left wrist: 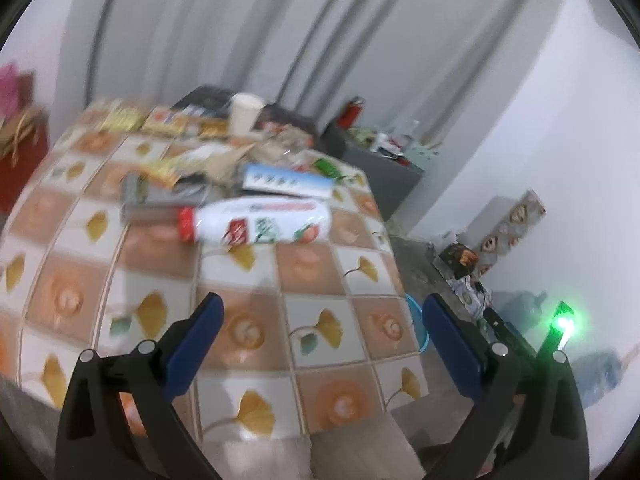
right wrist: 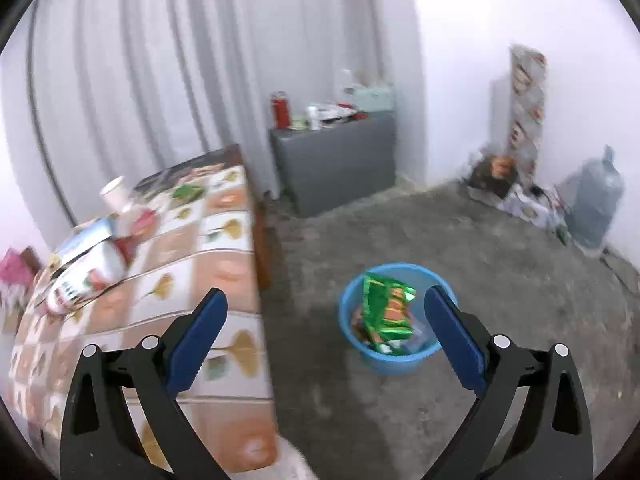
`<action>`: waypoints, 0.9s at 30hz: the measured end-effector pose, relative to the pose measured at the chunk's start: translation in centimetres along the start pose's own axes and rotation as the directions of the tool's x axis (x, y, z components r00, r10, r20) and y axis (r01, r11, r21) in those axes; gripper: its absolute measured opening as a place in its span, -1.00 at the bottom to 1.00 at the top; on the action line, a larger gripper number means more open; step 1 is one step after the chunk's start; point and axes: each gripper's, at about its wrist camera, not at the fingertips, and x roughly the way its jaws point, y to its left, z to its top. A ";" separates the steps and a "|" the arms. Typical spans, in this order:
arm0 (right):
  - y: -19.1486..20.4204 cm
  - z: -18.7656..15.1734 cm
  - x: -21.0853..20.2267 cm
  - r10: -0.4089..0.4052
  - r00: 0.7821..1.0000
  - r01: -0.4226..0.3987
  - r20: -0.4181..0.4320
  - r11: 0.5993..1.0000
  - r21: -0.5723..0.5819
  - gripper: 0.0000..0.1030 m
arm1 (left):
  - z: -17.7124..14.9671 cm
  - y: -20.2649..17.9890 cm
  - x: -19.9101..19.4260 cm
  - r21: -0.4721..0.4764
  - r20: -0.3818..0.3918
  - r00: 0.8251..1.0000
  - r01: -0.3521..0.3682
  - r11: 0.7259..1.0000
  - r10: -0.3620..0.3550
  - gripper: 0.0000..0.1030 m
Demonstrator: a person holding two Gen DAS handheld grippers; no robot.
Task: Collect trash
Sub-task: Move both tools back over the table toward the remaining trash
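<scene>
The trash on the table (left wrist: pixel 304 280) is a messy heap: a white bottle (left wrist: pixel 256 222) with a red cap lying on its side, a flat blue and white box (left wrist: pixel 288 180) just behind it, some yellow wrappers (left wrist: pixel 160 170) and a paper cup (left wrist: pixel 245 114) standing at the far end. It all looks a bit blurry. My left gripper (left wrist: pixel 320 336) hangs over the near part of the table, and the bottle lies ahead of my fingers (left wrist: pixel 200 340), a little toward the left one, well apart from them. The box and the cup are farther ahead still. My left fingers are spread as wide as they go, and there is nothing between them but the checked cloth with yellow leaves. They touch nothing. My right gripper (right wrist: pixel 326 330) is up over the floor (right wrist: pixel 500 280). A blue bin (right wrist: pixel 360 300) sits on the floor below, between my right fingers (right wrist: pixel 456 340) and closer to the right one. A shiny green wrapper (right wrist: pixel 386 308) sticks up inside the bin with other bits under it. My right fingers are spread wide too, with nothing in them and touching nothing. From here the table edge is by my left finger, and the bottle lies far off to the left of it.
</scene>
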 end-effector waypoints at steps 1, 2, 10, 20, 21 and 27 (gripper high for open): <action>1.1 0.1 -0.4 0.003 1.000 -0.003 0.000 1.000 -0.030 0.84 | -0.2 0.6 -0.1 -0.035 -0.014 1.000 -0.003 0.999 0.002 0.89; 1.9 0.3 -0.7 0.009 1.000 -0.009 -0.001 0.999 -0.044 0.84 | -0.4 1.0 -0.3 -0.053 -0.021 1.000 0.000 0.999 -0.001 0.89; 5.9 0.3 -2.5 0.112 0.994 -0.112 -0.002 0.988 -0.111 0.84 | -2.0 3.4 -3.0 -0.125 0.039 0.999 0.030 0.992 -0.025 0.89; 10.9 0.3 -0.1 0.389 0.910 -0.398 -0.141 0.917 -0.041 0.81 | -2.5 7.5 -2.7 -0.170 0.066 0.994 0.094 0.981 -0.084 0.89; 11.3 0.5 0.2 0.411 0.898 -0.420 -0.157 0.907 -0.030 0.80 | -2.3 7.9 -2.5 -0.167 0.067 0.994 0.099 0.981 -0.089 0.89; 13.0 2.5 2.6 0.536 0.811 -0.533 -0.233 0.842 0.080 0.73 | -1.0 8.9 -1.5 -0.152 0.083 0.993 0.091 0.984 -0.079 0.89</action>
